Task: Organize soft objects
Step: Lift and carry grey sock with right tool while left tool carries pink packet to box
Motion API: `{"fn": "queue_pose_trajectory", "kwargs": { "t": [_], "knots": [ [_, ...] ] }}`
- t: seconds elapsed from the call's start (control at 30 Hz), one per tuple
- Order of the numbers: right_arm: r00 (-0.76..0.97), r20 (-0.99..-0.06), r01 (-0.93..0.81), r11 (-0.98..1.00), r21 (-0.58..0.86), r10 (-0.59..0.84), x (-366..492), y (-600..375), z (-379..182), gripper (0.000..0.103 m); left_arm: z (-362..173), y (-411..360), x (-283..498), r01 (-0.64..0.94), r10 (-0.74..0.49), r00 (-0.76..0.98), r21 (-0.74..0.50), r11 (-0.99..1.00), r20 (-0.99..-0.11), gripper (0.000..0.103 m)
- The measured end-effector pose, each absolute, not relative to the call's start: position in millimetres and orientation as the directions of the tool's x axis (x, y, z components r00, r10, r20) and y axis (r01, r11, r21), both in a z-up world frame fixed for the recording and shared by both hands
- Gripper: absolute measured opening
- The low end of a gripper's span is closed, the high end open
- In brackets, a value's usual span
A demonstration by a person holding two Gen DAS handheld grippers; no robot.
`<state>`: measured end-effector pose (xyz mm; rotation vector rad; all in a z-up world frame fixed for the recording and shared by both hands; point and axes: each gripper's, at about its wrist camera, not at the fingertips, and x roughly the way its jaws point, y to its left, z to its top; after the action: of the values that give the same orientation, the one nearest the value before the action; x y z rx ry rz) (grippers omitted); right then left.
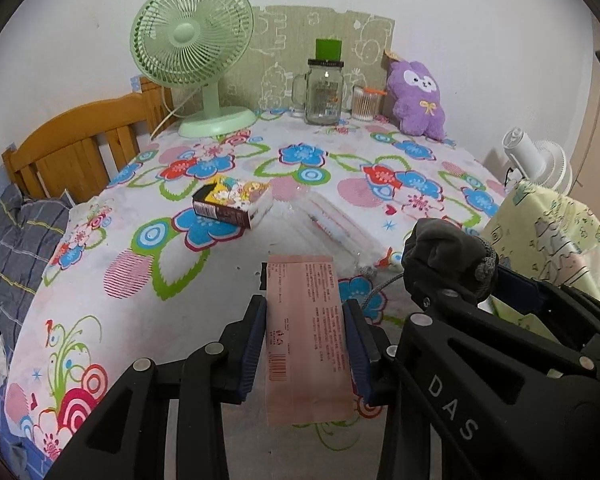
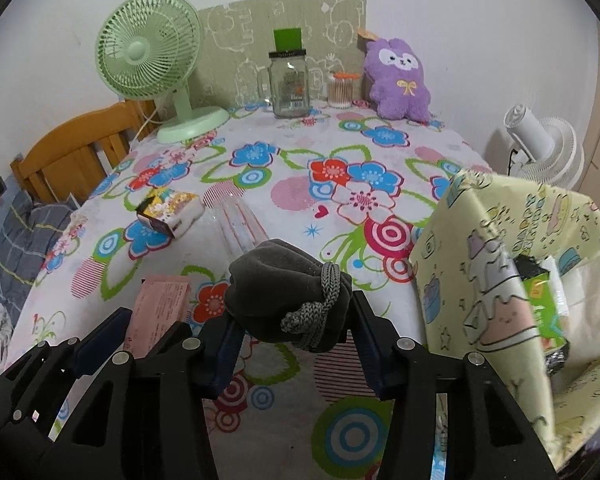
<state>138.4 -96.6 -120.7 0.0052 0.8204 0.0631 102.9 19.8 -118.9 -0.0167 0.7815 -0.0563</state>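
The yellow fabric bin (image 2: 500,264) stands at my right on the flowered table (image 2: 340,152). My right gripper (image 2: 296,332) is clenched on the grey drawstring pouch (image 2: 276,292), which looks soft, so I grip its bulk below the cord. My left gripper (image 1: 306,344) pinches the pink packet (image 1: 306,332), which seems light and slippery, at mid-length.

A home bedroom: wooden bedstead (image 1: 72,148), plush toy (image 1: 416,98).
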Motion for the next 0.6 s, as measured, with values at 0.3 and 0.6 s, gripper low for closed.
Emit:
{"fn": "queue_pose_trajectory", "kwargs": {
  "t": [0.3, 0.6],
  "knots": [
    [0.716, -0.694, -0.067, 0.997, 0.039, 0.076, 121.2, -98.4, -95.4, 0.054, -95.5, 18.6, 85.1, 0.042, -0.063, 0.741, -0.047, 0.998, -0.668, 0.039],
    [0.755, -0.65, -0.077, 0.996, 0.044, 0.087, 103.4, -106.6, -69.1, 0.054, -70.9, 10.1, 68.6, 0.049, -0.063, 0.775, -0.04, 0.998, -0.629, 0.039]
  ]
}}
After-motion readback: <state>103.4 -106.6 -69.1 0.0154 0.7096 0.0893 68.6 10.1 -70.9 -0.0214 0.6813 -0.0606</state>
